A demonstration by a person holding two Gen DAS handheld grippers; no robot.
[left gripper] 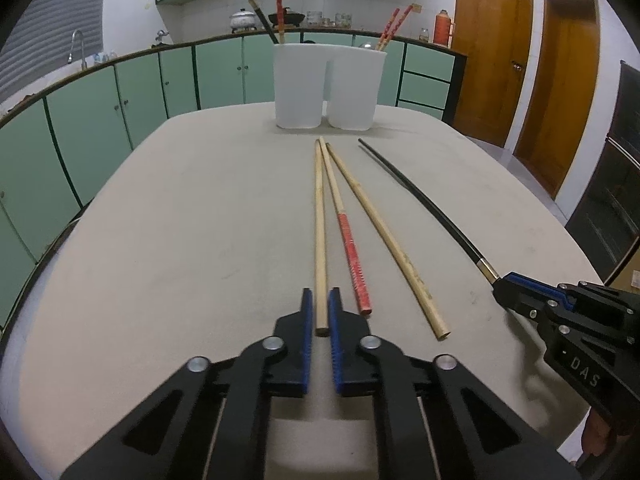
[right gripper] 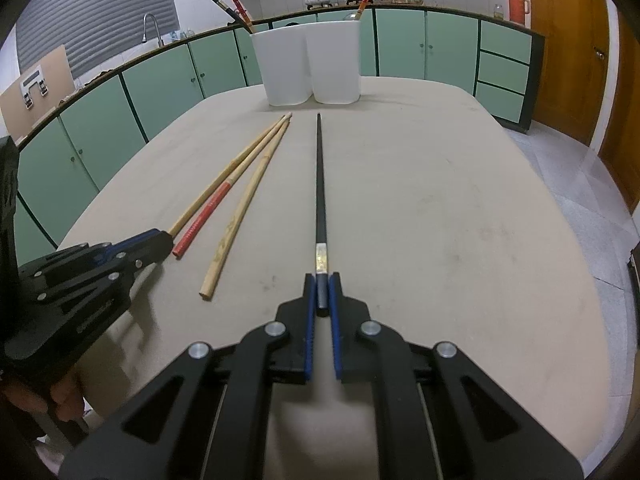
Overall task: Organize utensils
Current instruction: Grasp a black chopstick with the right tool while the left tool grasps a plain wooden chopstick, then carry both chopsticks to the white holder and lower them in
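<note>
Chopsticks lie clamped by their near ends: pale one in left claw, black one in right claw.

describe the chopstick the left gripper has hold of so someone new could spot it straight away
On the beige table, in front of the two white holders, four chopsticks lie in a fan. It is the leftmost one, the plain bamboo chopstick, its near end clamped in the left gripper. Unlike its neighbour, the red-handled chopstick, it has no colour band.
</note>
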